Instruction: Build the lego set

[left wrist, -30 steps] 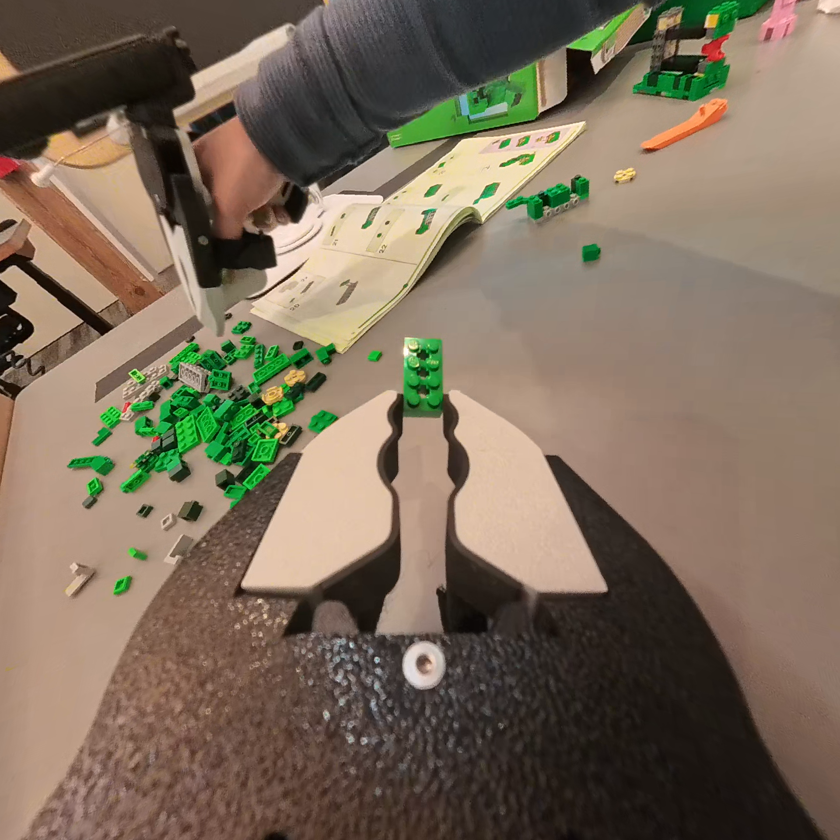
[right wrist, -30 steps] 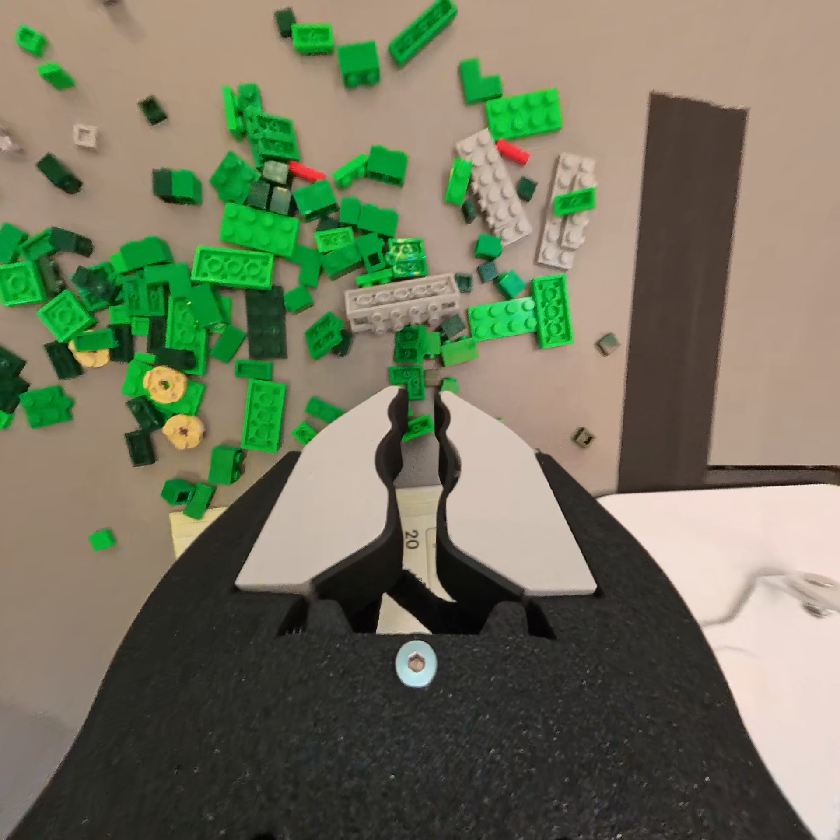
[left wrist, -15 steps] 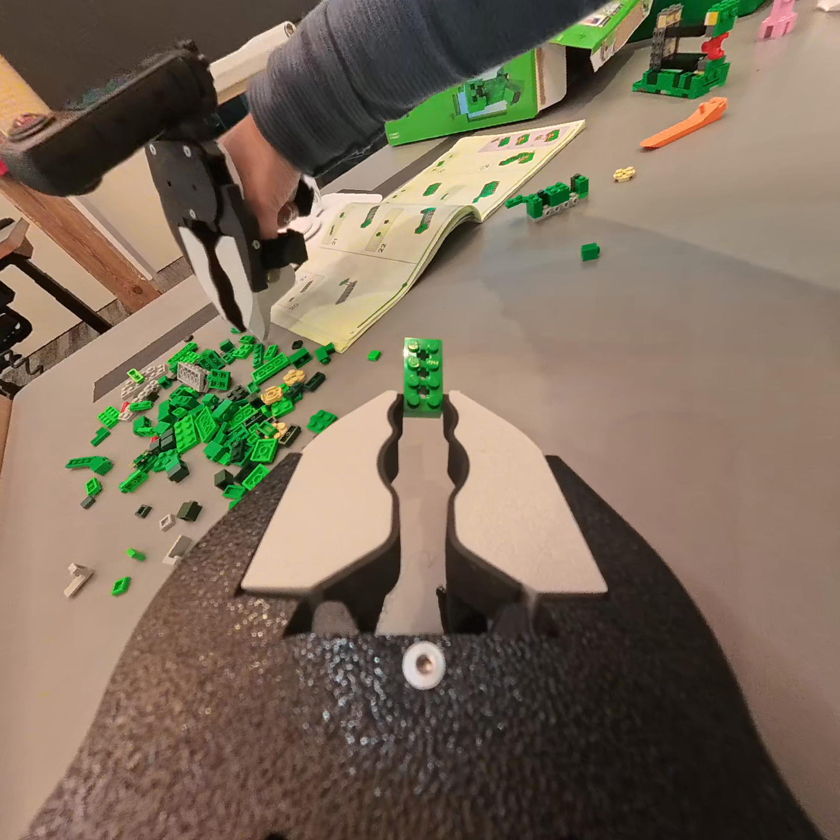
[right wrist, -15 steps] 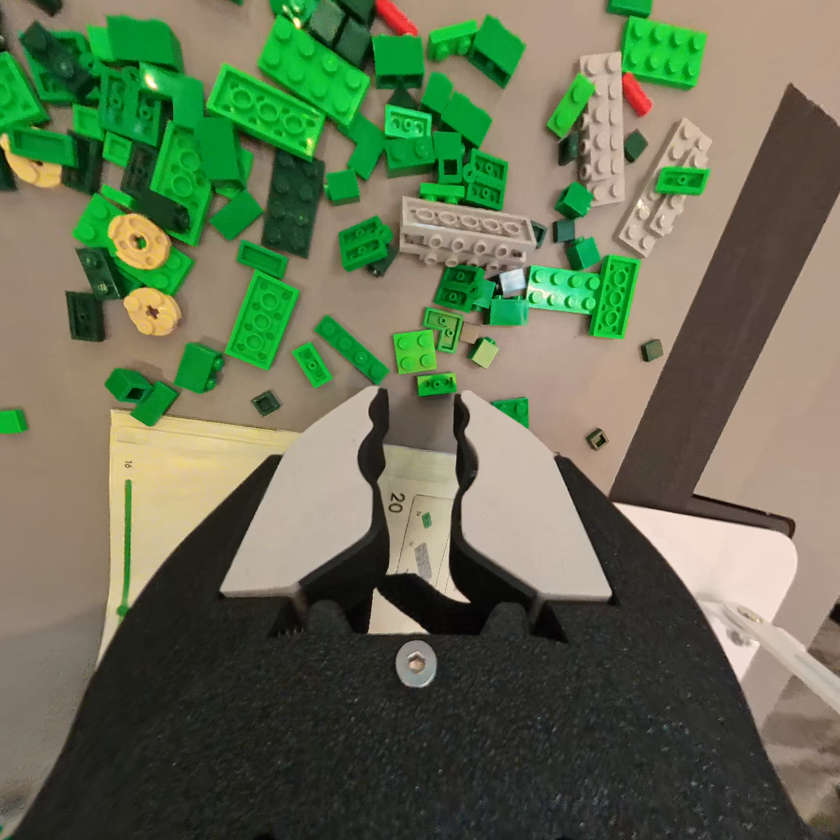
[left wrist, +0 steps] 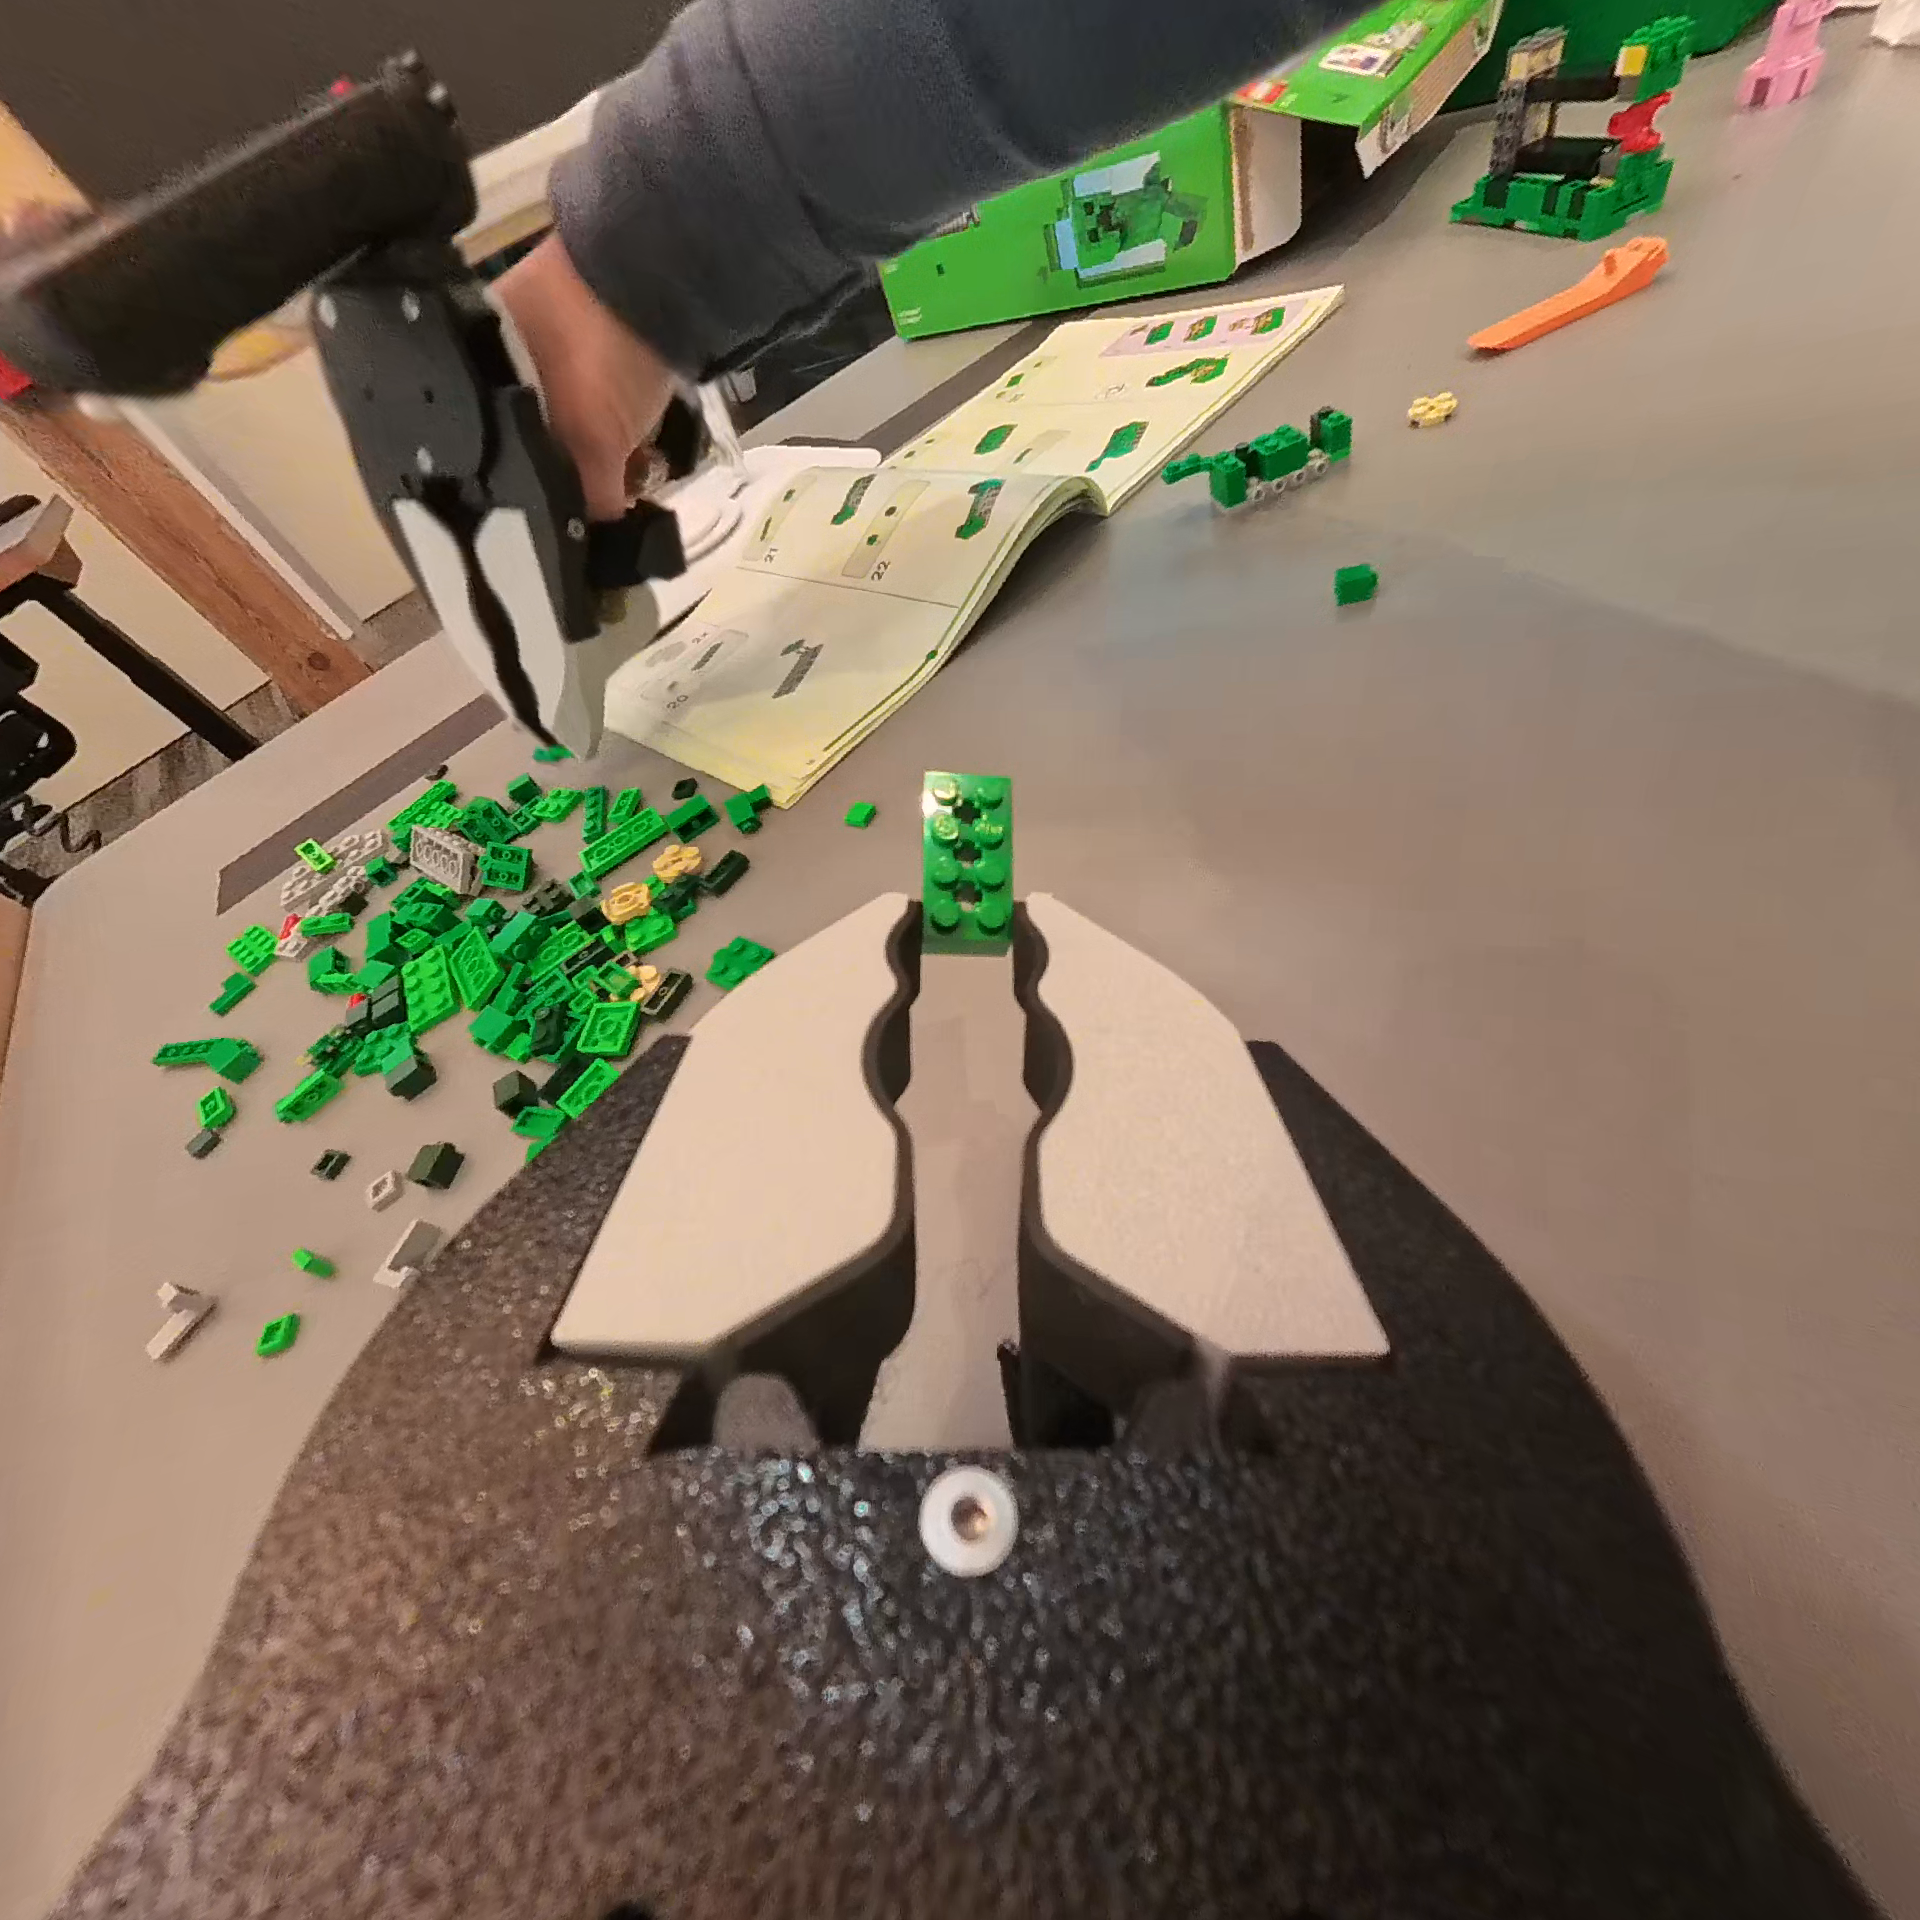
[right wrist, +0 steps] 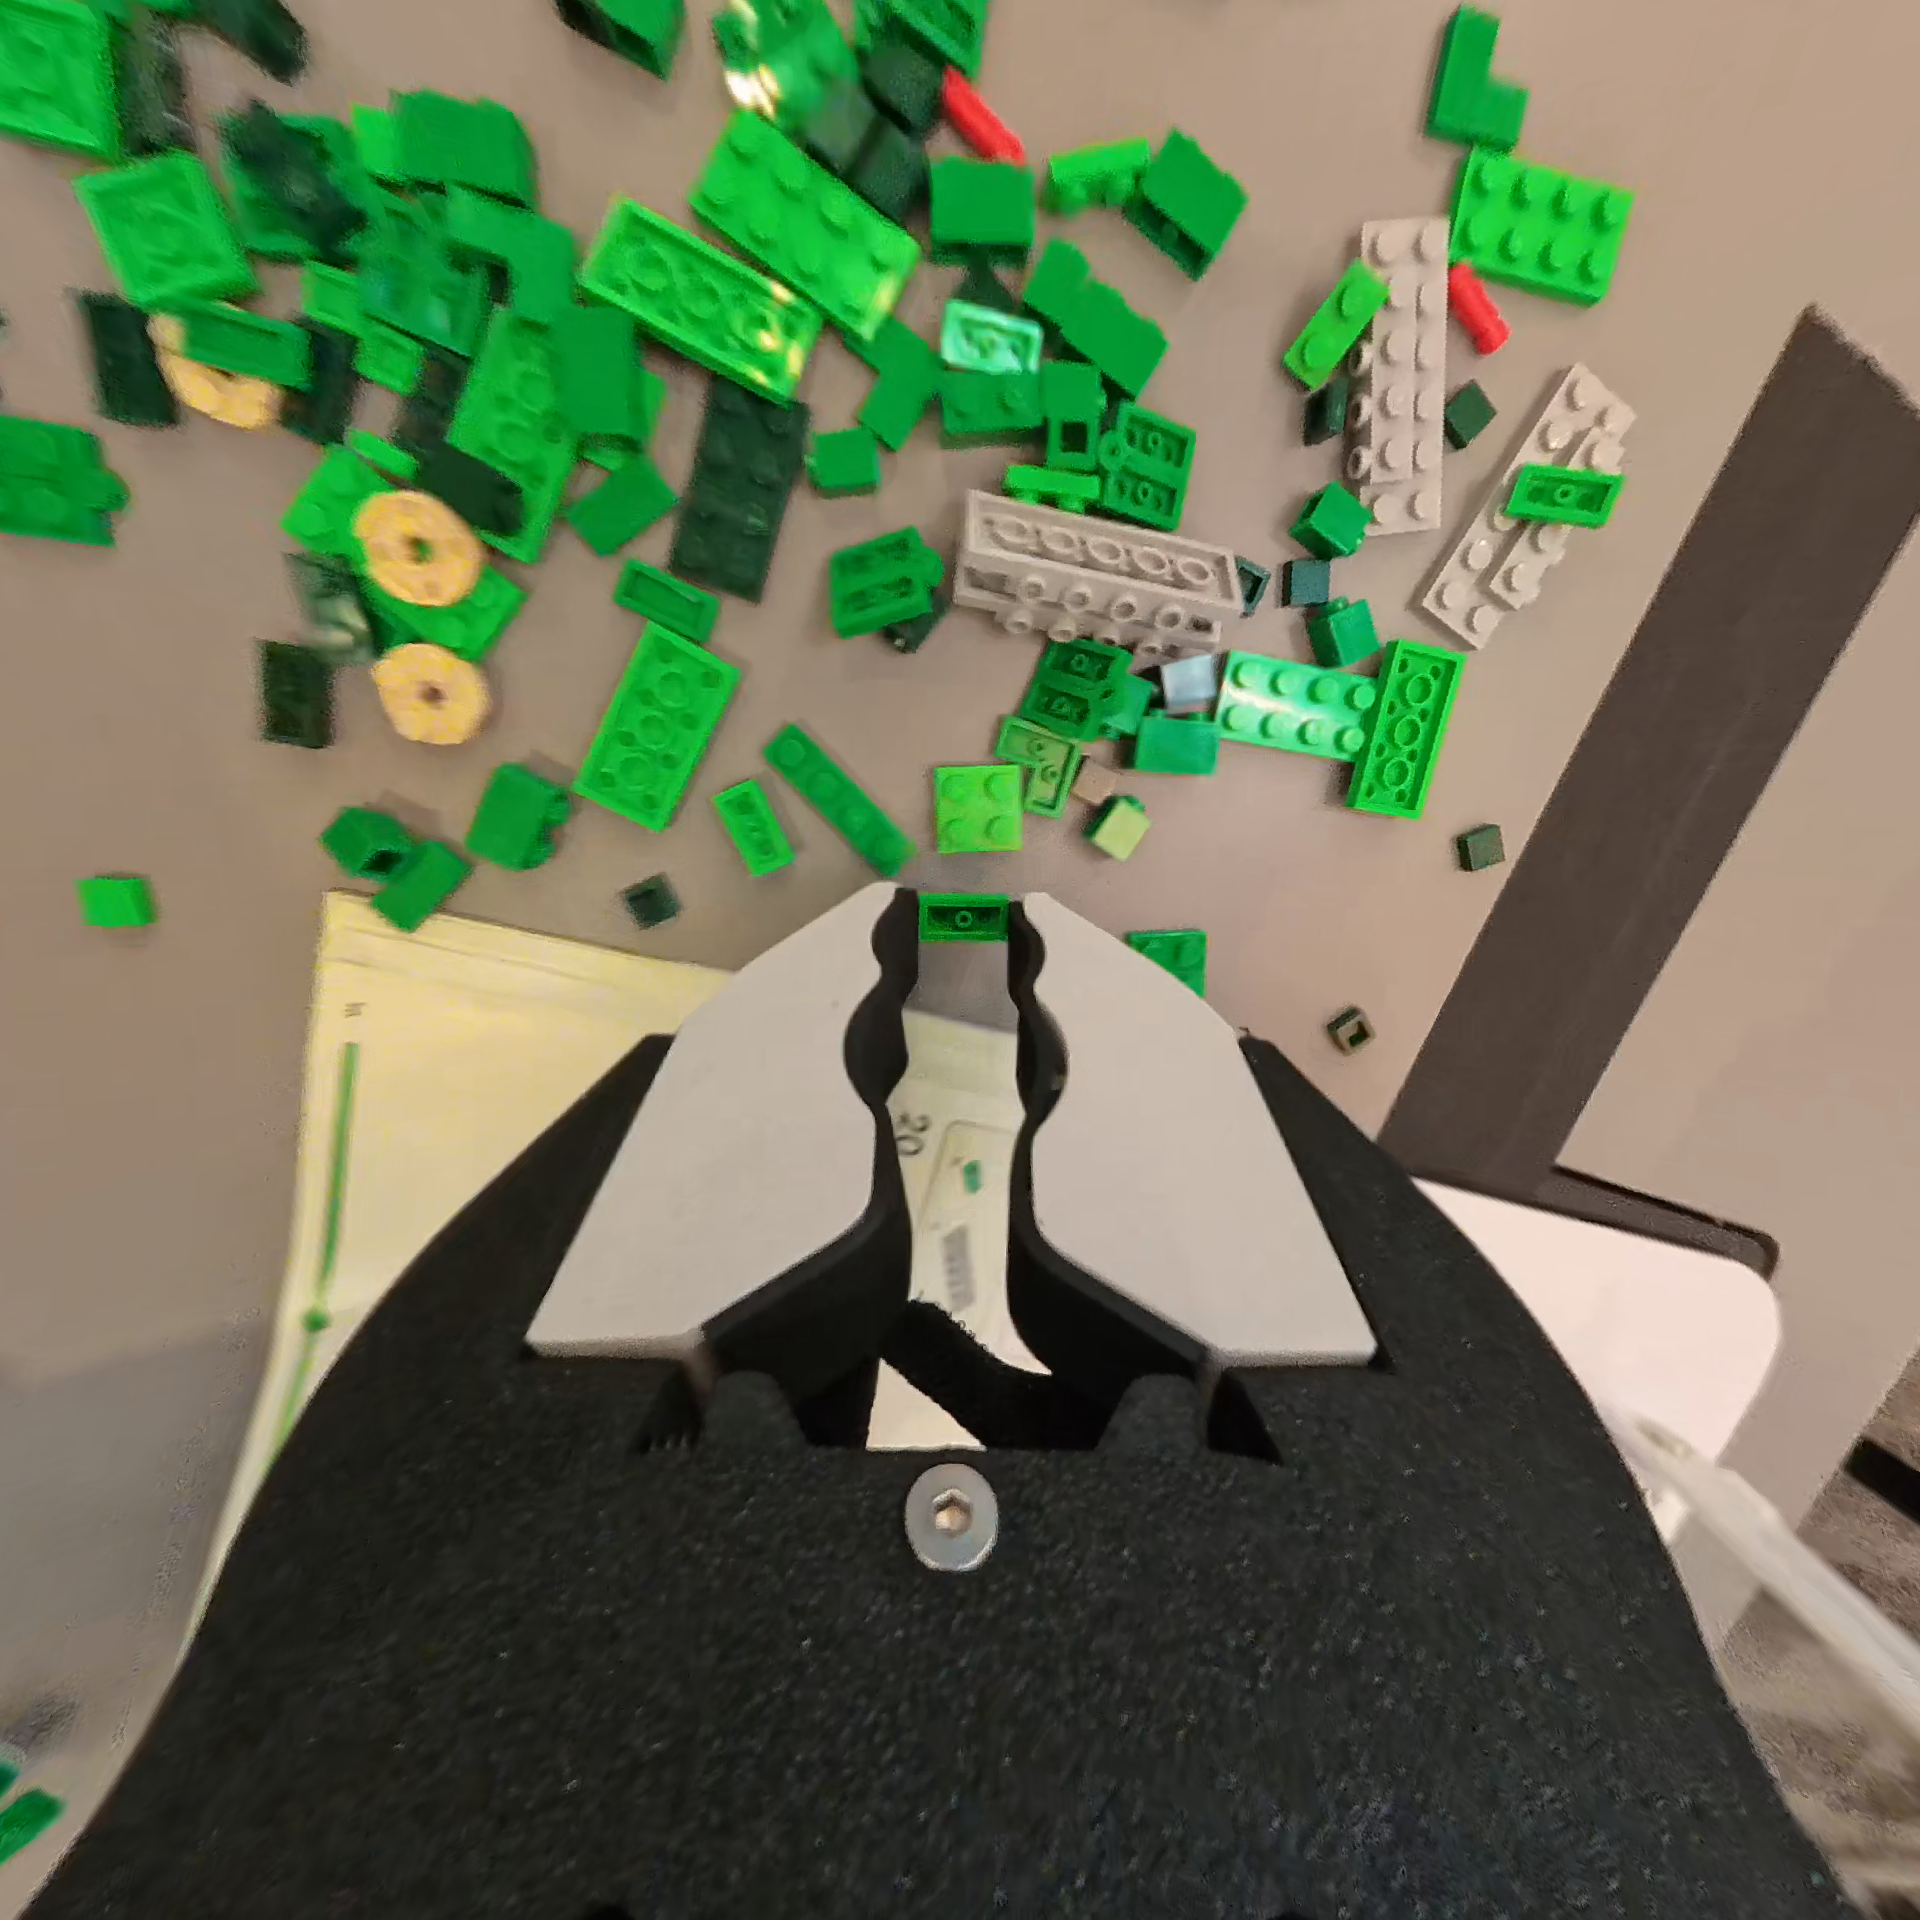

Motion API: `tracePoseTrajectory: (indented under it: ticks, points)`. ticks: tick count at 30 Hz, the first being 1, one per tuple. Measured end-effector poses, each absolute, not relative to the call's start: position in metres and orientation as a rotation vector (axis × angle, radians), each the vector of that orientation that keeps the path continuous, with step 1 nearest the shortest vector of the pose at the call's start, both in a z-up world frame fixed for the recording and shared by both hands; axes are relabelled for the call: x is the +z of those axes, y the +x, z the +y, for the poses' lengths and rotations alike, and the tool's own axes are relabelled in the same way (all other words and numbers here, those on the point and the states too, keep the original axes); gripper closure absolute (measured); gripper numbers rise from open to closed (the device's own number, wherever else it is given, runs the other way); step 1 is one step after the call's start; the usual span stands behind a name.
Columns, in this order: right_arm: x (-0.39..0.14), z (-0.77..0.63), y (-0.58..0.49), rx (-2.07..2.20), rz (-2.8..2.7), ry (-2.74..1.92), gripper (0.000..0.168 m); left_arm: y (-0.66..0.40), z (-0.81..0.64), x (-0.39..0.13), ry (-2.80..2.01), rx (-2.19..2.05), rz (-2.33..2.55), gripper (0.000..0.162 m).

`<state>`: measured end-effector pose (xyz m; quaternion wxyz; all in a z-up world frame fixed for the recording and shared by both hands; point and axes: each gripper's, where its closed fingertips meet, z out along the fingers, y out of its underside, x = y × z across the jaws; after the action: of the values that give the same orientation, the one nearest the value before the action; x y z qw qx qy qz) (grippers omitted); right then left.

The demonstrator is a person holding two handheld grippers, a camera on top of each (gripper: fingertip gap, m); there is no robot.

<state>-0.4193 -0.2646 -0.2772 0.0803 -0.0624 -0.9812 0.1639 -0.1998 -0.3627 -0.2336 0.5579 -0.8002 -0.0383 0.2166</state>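
Observation:
My left gripper [left wrist: 968, 920] is shut on the near end of a green 2x4 plate [left wrist: 968, 852], held studs up above the grey table [left wrist: 1455, 935]. In the left wrist view my right gripper [left wrist: 549, 732] points down at the far edge of the loose brick pile [left wrist: 499, 956]. In the right wrist view my right gripper [right wrist: 964, 925] has its tips on either side of a small green plate [right wrist: 964, 918] lying on the table; the plate fills the gap between the jaws. The pile [right wrist: 727, 416] spreads just beyond it.
An open instruction booklet [left wrist: 987, 520] lies behind the pile and also under my right gripper [right wrist: 468, 1039]. Farther back are a green box [left wrist: 1091, 229], a partly built model [left wrist: 1558, 177], an orange separator tool [left wrist: 1569, 301] and a small green-grey assembly [left wrist: 1262, 462]. A dark tape strip [right wrist: 1662, 727] runs at the right.
My right gripper has come down towards the near edge of the pile and narrowed around the small green plate. My left gripper has stayed still with its plate.

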Motion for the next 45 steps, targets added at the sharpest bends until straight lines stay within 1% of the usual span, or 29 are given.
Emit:
tracePoseTrajectory:
  ticks: [3,6,11,15,16,17,18,19,22,25,29,38,40,42,45]
  points:
    - [-0.254,-0.265,-0.387,0.634,-2.872,-0.178,0.152,-0.2,-0.363,-0.233,-1.885,0.507,-0.094,0.146]
    - [-0.239,-0.263,-0.327,0.739,-2.867,-0.131,0.152,-0.2,-0.363,-0.233,-1.887,0.509,-0.093,0.146]
    - [-0.259,-0.251,-0.229,0.627,-2.926,0.006,0.152,-0.2,-0.362,-0.234,-1.893,0.518,-0.091,0.146]
    - [-0.279,-0.247,-0.193,0.58,-2.95,0.008,0.152,-0.2,-0.362,-0.235,-1.901,0.525,-0.084,0.146]
    - [-0.283,-0.246,-0.188,0.564,-2.964,0.003,0.147,-0.2,-0.362,-0.236,-1.904,0.527,-0.082,0.146]
    - [-0.284,-0.245,-0.186,0.549,-2.981,0.01,0.134,-0.199,-0.362,-0.236,-1.907,0.528,-0.079,0.146]
    - [-0.281,-0.246,-0.19,0.553,-2.978,0.014,0.131,-0.199,-0.361,-0.237,-1.91,0.529,-0.077,0.146]
    - [-0.273,-0.249,-0.2,0.593,-2.954,0.014,0.131,-0.199,-0.361,-0.237,-1.913,0.529,-0.075,0.146]
    - [-0.249,-0.262,-0.259,0.688,-2.838,0.009,0.138,-0.199,-0.361,-0.239,-1.922,0.531,-0.069,0.146]
    - [-0.252,-0.266,-0.323,0.567,-2.825,0.068,0.141,-0.199,-0.36,-0.239,-1.924,0.53,-0.066,0.146]
    - [-0.267,-0.275,-0.37,0.426,-2.864,0.176,0.143,-0.199,-0.361,-0.238,-1.919,0.528,-0.069,0.146]
    - [-0.29,-0.278,-0.39,0.258,-2.949,0.287,0.149,-0.199,-0.362,-0.236,-1.904,0.513,-0.078,0.146]
    - [-0.29,-0.28,-0.391,0.245,-2.926,0.317,0.152,-0.199,-0.362,-0.236,-1.901,0.51,-0.079,0.146]
    - [-0.291,-0.281,-0.39,0.231,-2.943,0.308,0.16,-0.199,-0.362,-0.236,-1.899,0.508,-0.081,0.146]
    - [-0.289,-0.281,-0.388,0.247,-2.961,0.258,0.16,-0.199,-0.362,-0.236,-1.901,0.509,-0.079,0.146]
